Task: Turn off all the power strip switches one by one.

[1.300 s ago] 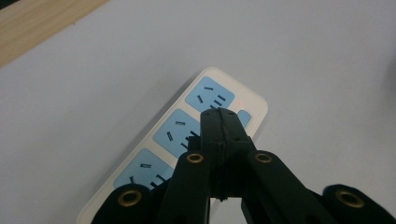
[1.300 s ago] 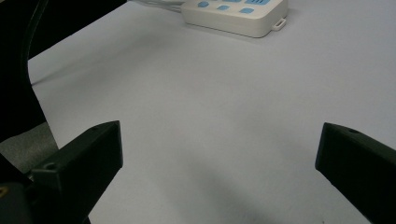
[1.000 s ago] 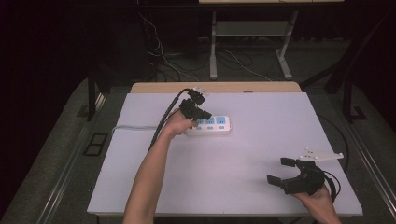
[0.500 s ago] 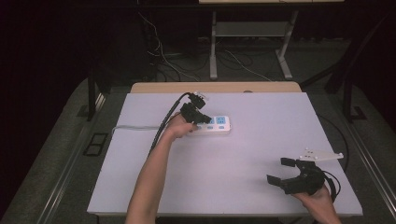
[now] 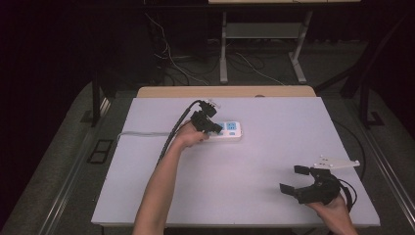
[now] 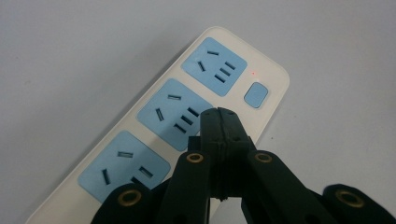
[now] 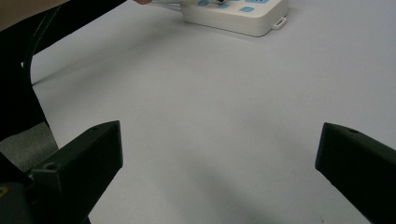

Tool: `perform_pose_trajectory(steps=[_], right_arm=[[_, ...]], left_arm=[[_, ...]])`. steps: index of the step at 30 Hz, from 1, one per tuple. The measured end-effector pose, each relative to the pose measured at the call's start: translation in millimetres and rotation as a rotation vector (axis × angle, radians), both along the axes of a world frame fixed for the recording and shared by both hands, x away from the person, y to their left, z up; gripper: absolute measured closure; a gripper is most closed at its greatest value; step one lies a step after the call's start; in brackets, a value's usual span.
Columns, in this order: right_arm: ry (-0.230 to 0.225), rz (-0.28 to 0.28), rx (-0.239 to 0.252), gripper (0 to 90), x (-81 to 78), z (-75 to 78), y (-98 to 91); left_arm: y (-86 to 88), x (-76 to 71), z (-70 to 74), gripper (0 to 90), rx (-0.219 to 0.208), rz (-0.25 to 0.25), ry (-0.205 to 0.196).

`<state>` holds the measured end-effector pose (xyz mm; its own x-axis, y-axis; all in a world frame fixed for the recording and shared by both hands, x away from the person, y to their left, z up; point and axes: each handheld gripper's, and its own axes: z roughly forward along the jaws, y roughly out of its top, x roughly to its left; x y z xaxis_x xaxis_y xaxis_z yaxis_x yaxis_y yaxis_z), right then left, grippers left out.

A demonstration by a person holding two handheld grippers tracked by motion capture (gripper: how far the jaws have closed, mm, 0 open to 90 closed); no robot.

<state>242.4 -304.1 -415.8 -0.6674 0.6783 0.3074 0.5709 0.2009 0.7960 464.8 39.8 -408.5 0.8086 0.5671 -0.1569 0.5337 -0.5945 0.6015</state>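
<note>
1. A white power strip [image 5: 226, 131] with three pale blue socket faces lies flat on the light grey surface [image 5: 254, 161], in the far half and a little left of centre, its long side running across the high view.
2. A grey cable [image 5: 142, 133] leaves the strip's left end and runs along the surface toward its left edge.
3. In the left gripper view the strip [image 6: 154, 126] runs on a slant from bottom left to top right. A small blue switch button [image 6: 256, 94] sits at the far end beside the last socket, and a tiny red light [image 6: 253, 73] glows just above it.
4. The left hand-held gripper [image 5: 208, 125] is over the left part of the strip, the person's forearm reaching in from the bottom of the high view. Its two black jaws are pressed fully together with nothing between them.
5. In its own view the closed tip [image 6: 218, 117] lies over the strip's long edge beside the middle socket, short of the switch button. Whether it touches the casing I cannot tell.
6. The right hand-held gripper [image 5: 298, 178] is near the front right corner of the surface, well apart from the strip, held in the person's right hand.
7. Its jaws stand wide apart and hold nothing; in the right gripper view [image 7: 219, 177] bare surface lies between them, and the strip [image 7: 238, 14] is far off at the top.
</note>
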Motion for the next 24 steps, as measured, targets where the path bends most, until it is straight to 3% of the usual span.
perform_pose_trajectory(steps=[13,24], right_arm=[[0.001,0.0,0.0,0.6,0.3,-0.3,0.1],[0.0,-0.001,0.001,0.6,0.0,-0.4,-0.2]], left_arm=[[-2.3,-2.3,-3.7,89.6,-0.017,-0.001,0.004],[-4.1,-3.6,-3.2,89.7,-0.003,-0.005,-0.01]])
